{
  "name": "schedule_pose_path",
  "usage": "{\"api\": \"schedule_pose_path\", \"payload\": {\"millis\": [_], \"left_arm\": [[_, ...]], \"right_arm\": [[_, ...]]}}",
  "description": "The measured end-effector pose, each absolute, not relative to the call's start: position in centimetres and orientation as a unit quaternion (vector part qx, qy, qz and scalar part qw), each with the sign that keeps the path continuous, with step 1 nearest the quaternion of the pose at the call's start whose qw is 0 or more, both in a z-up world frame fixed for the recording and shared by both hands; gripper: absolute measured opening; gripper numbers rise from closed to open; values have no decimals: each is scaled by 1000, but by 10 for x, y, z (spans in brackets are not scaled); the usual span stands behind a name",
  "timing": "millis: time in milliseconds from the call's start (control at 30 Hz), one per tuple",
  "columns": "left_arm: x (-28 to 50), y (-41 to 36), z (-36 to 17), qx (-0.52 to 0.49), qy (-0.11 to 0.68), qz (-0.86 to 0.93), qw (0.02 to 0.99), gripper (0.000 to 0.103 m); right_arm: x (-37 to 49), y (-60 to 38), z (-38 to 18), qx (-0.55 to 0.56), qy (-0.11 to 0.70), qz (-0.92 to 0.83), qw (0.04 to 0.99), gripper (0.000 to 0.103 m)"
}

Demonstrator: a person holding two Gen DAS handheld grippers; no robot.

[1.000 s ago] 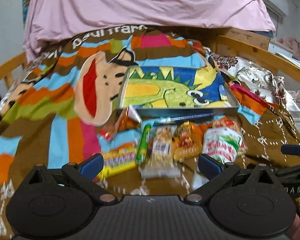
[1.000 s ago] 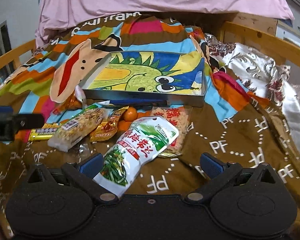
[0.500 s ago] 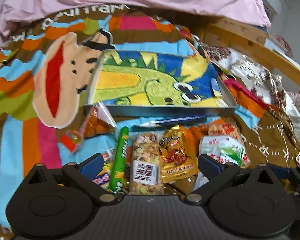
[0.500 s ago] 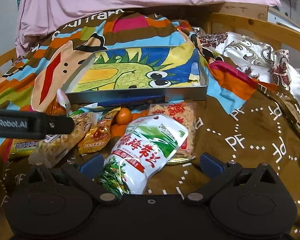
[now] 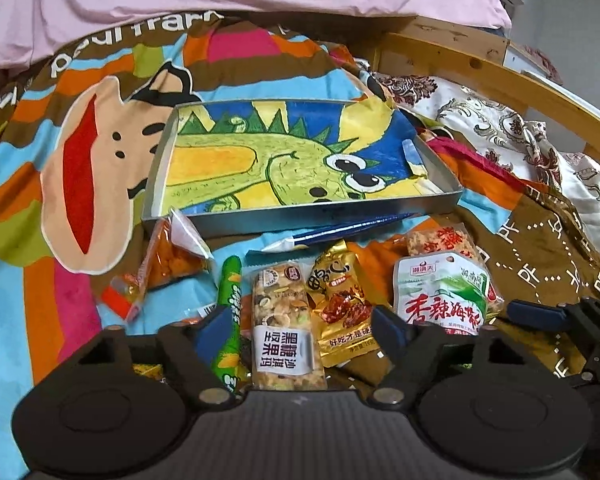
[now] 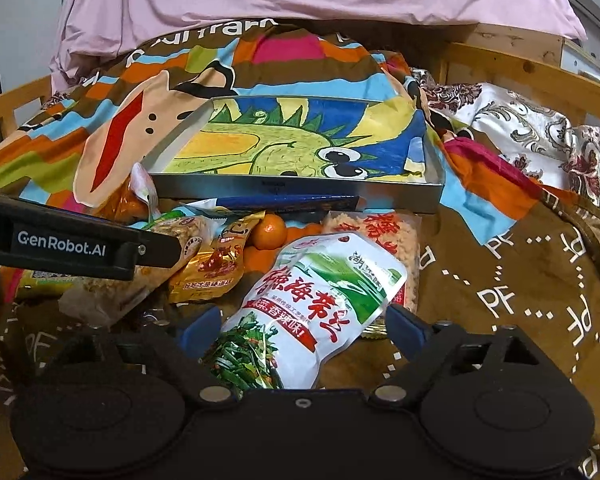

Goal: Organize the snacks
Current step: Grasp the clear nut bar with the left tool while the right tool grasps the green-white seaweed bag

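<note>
Bedspread (image 5: 32, 208), snacks piled before empty tray (image 5: 300, 220).
Nut bar (image 5: 286, 320) between closing left gripper (image 5: 300, 326), green stick (image 5: 230, 308) beside: double pick likely. Seaweed pouch (image 6: 312, 304) between closing right gripper (image 6: 304, 326), contact unclear; slick film, may slip.

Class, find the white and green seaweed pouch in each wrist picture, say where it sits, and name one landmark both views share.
Left wrist: seaweed pouch at lower right, beside the gold packet.
Right wrist: seaweed pouch at lower centre, between the fingers.
Shared landmark: the dinosaur tray behind the snacks.
</note>
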State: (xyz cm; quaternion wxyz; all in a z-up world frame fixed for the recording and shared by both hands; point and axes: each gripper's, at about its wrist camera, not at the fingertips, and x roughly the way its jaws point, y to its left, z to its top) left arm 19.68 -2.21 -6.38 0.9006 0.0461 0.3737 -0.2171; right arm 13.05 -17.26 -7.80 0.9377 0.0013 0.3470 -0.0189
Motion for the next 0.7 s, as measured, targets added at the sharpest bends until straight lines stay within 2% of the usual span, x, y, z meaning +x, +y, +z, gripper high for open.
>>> {"api": "schedule_pose_path", "payload": {"millis": [33,100,367,400,700], "left_arm": [[198,-22,-65,45,375,-218,900,72],[199,-21,-67,43,379,-220,898,61],[203,-22,-73,52,391,-203,896,46],[205,-23,-75,53,394,-200,896,41],[209,-23,-81,43,405,-184,895,40]], "right_arm": [[131,-172,-79,1,347,-18,938,86],[132,-171,-80,2,348,-16,937,85],[138,-164,-88,-3,355,-22,935,85],[138,-162,-89,-10,353,-22,935,84],[136,-150,-93,-40,344,-13,938,69]]}}
